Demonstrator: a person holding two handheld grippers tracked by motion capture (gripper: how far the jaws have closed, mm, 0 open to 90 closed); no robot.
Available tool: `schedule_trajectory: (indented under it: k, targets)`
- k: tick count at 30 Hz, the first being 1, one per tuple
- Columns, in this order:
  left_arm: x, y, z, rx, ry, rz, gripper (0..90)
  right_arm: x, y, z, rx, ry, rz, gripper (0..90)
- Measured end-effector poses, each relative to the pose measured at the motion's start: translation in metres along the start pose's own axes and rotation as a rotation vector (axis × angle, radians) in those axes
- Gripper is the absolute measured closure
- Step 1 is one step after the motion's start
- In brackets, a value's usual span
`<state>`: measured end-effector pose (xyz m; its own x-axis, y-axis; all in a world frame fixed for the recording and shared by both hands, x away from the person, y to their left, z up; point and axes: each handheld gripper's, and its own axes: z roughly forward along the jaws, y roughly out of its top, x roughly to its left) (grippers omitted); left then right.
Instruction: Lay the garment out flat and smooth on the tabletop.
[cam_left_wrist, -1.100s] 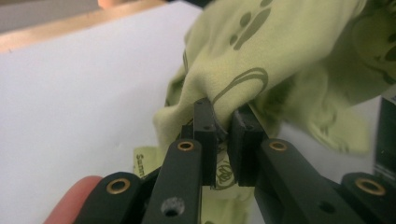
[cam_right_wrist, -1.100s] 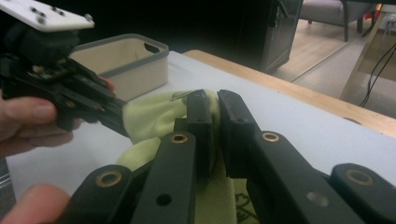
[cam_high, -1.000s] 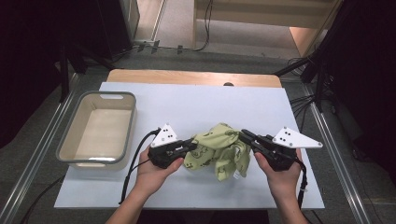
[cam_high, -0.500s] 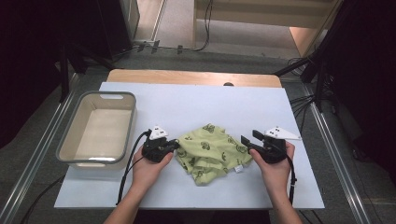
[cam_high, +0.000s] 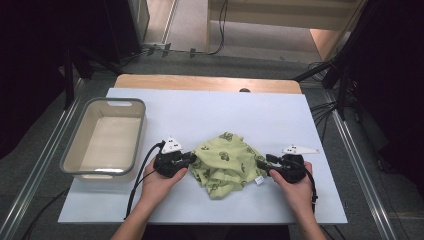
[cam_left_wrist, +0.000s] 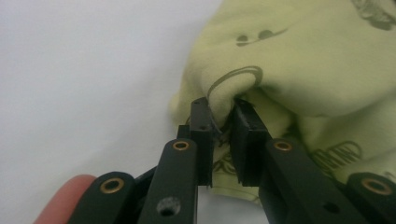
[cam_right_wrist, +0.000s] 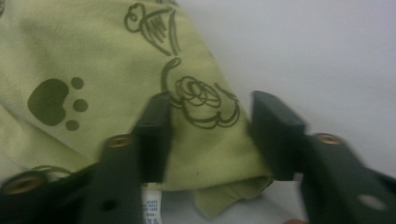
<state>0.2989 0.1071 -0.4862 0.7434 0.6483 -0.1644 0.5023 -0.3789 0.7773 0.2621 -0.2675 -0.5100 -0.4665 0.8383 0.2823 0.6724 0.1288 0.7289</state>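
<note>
A yellow-green cloth printed with dark paw and doodle marks lies rumpled on the white table sheet. My left gripper sits at its left edge. In the left gripper view that gripper is shut on a small fold of the cloth. At the cloth's right corner is my right gripper. Its jaws have just been closing but stand apart, with the flat cloth corner and its white label between them, not pinched.
An empty grey-rimmed plastic basin stands at the table's left side. Beyond the far wooden table edge cables run over the floor. Metal rails run along both sides of the table.
Both hands came down and moved apart, lowering the bunched cloth so it now lies spread on the table. The right jaws let go of the cloth and stand around its corner.
</note>
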Motion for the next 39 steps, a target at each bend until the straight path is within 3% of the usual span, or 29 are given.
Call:
schedule_trajectory:
  k: [1, 2, 3, 4, 6, 9, 10, 11, 13, 16, 18, 20, 21, 22, 23, 24, 25, 28, 29, 30, 31, 32, 34, 39]
  targets:
    - [-0.004, 0.000, -0.002, 0.005, -0.044, 0.010, 81.1, 0.000, 0.000, 0.000, -0.002, -0.006, -0.013, 78.8]
    - [-0.004, 0.000, -0.002, 0.005, -0.044, 0.010, 81.3, 0.000, 0.000, 0.000, -0.002, -0.006, -0.013, 78.8]
    - [-0.010, -0.001, -0.002, 0.012, -0.065, 0.032, 81.4, 0.000, 0.001, -0.006, -0.042, -0.040, -0.031, 85.6]
    - [-0.010, -0.001, -0.002, 0.012, -0.065, 0.032, 81.4, 0.000, 0.001, -0.006, -0.042, -0.040, -0.031, 85.6]
    - [-0.024, -0.001, -0.001, 0.023, -0.159, 0.052, 81.6, -0.003, 0.004, -0.021, -0.115, -0.093, -0.041, 86.5]
    - [-0.044, 0.000, 0.003, 0.048, -0.246, 0.095, 81.5, -0.010, 0.007, -0.039, -0.195, -0.155, -0.035, 86.6]
    - [-0.044, 0.000, 0.003, 0.048, -0.246, 0.095, 81.4, -0.010, 0.007, -0.039, -0.195, -0.155, -0.035, 86.6]
    - [-0.060, 0.000, 0.006, 0.064, -0.302, 0.134, 80.9, -0.017, 0.007, -0.052, -0.239, -0.189, -0.015, 86.6]
    - [-0.072, 0.002, 0.008, 0.051, -0.336, 0.151, 76.4, -0.026, 0.007, -0.060, -0.255, -0.209, 0.004, 86.6]
    - [-0.074, 0.006, 0.005, 0.014, -0.320, 0.153, 59.8, -0.039, 0.003, -0.069, -0.250, -0.256, 0.024, 86.6]
    - [-0.062, 0.008, 0.000, -0.047, -0.253, 0.123, 53.7, -0.047, 0.000, -0.072, -0.245, -0.282, 0.038, 86.5]
    - [-0.057, 0.008, -0.001, -0.055, -0.231, 0.108, 47.9, -0.052, -0.003, -0.074, -0.247, -0.294, 0.049, 86.5]
    - [-0.045, 0.007, 0.000, -0.069, -0.170, 0.060, 45.7, -0.060, -0.006, -0.078, -0.252, -0.310, 0.068, 86.5]
    - [-0.045, 0.007, 0.000, -0.069, -0.170, 0.060, 43.5, -0.060, -0.006, -0.078, -0.252, -0.310, 0.068, 86.5]
    - [-0.037, 0.002, 0.006, -0.056, -0.130, 0.028, 43.3, -0.066, -0.009, -0.082, -0.260, -0.324, 0.090, 86.5]
    - [-0.036, -0.001, 0.011, -0.035, -0.132, 0.019, 43.3, -0.069, -0.010, -0.083, -0.260, -0.332, 0.099, 86.4]
    - [-0.036, -0.001, 0.011, -0.035, -0.132, 0.019, 42.9, -0.069, -0.010, -0.083, -0.260, -0.332, 0.099, 86.4]
    - [-0.039, -0.008, 0.027, 0.060, -0.105, 0.040, 43.3, -0.076, -0.014, -0.084, -0.260, -0.338, 0.119, 86.3]
    - [-0.043, -0.010, 0.032, 0.099, -0.099, 0.063, 64.1, -0.078, -0.015, -0.083, -0.258, -0.335, 0.125, 86.3]
    - [-0.043, -0.010, 0.032, 0.099, -0.099, 0.063, 72.1, -0.078, -0.016, -0.083, -0.256, -0.336, 0.122, 86.3]
    - [-0.044, -0.010, 0.032, 0.104, -0.091, 0.069, 72.1, -0.078, -0.016, -0.083, -0.256, -0.336, 0.122, 86.3]
    - [-0.042, -0.010, 0.030, 0.100, -0.096, 0.069, 81.7, -0.079, -0.016, -0.083, -0.255, -0.338, 0.125, 86.3]
    - [-0.039, -0.007, 0.024, 0.078, -0.090, 0.059, 82.8, -0.080, -0.016, -0.084, -0.258, -0.337, 0.126, 86.2]
    - [-0.019, 0.004, -0.008, -0.047, 0.012, 0.002, 83.1, -0.087, -0.019, -0.094, -0.291, -0.352, 0.148, 86.3]
